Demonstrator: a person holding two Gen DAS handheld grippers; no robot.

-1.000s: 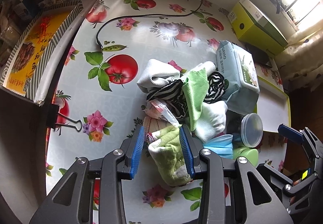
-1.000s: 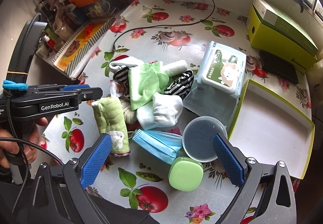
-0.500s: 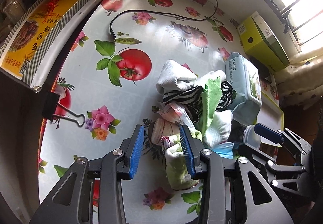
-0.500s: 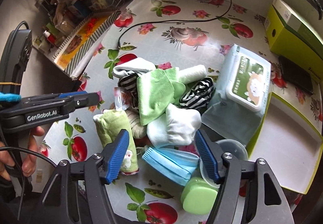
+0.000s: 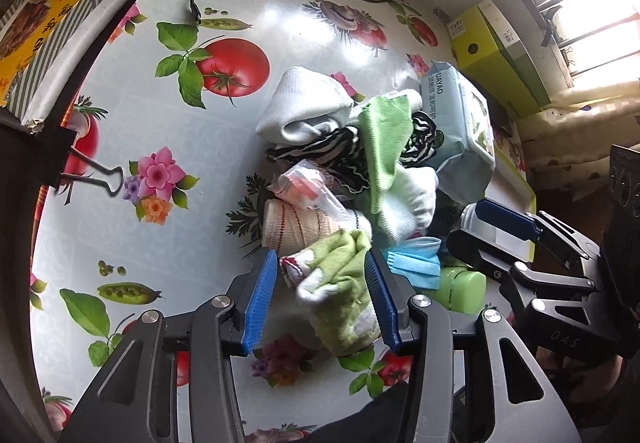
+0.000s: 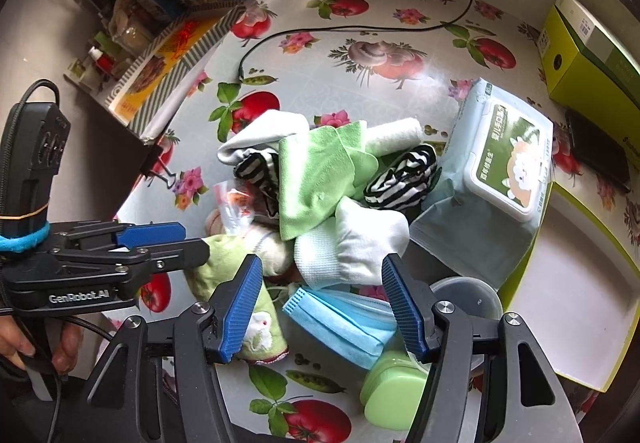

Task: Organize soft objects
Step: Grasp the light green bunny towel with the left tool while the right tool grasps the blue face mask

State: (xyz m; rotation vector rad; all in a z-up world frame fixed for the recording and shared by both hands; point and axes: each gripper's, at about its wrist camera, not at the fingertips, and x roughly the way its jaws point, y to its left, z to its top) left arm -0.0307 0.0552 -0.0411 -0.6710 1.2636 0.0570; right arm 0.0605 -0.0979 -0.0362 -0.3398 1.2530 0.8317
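L hand-held gripper (image 5: 320, 295) opening round green towel (image 5: 340, 299); R hand-held gripper (image 6: 324, 303) wide over mask (image 6: 340, 323).

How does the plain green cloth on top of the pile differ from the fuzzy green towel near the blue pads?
The green cloth is smooth, plain and draped loosely atop the pile; the green towel is fuzzy, rolled into a bundle, with white patches and red trim. The cloth lies clear of both tools; the towel sits between the left tool as its jaws open. Both are soft and green.

Two wrist fisheyes, steeply downward, close over the shared cloth pile (image 5: 372, 163), side by side
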